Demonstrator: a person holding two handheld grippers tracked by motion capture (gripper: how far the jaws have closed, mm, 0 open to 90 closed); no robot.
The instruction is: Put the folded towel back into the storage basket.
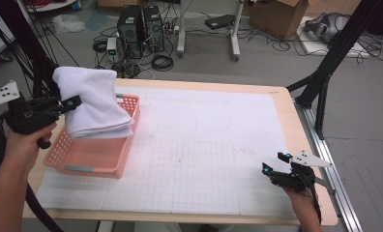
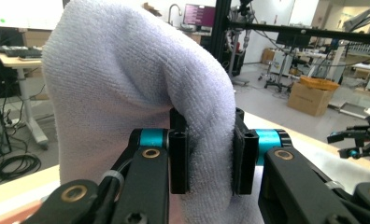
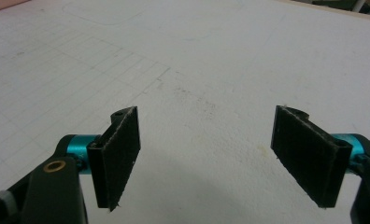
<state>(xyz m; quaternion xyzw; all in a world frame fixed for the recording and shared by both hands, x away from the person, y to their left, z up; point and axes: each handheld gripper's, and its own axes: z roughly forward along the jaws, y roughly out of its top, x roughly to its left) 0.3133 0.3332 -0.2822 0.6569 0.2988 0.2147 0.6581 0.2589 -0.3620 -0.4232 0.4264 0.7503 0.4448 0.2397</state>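
White terry towel (image 1: 94, 101), folded, held above the pink basket (image 1: 90, 157), lower edge hanging just over the basket's far end. Left gripper (image 1: 72, 102) closed on a fold at the towel's left side; in the left gripper view both pads press into the cloth (image 2: 210, 154) from either side. Basket sits on the gridded mat (image 1: 204, 154) at the counter's (image 1: 286, 111) left edge. Right gripper (image 1: 275, 163) well away from the basket, near the counter's right front corner, low over the mat, jaws spread wide and empty; right gripper view shows bare mat (image 3: 211, 84) between the pads.
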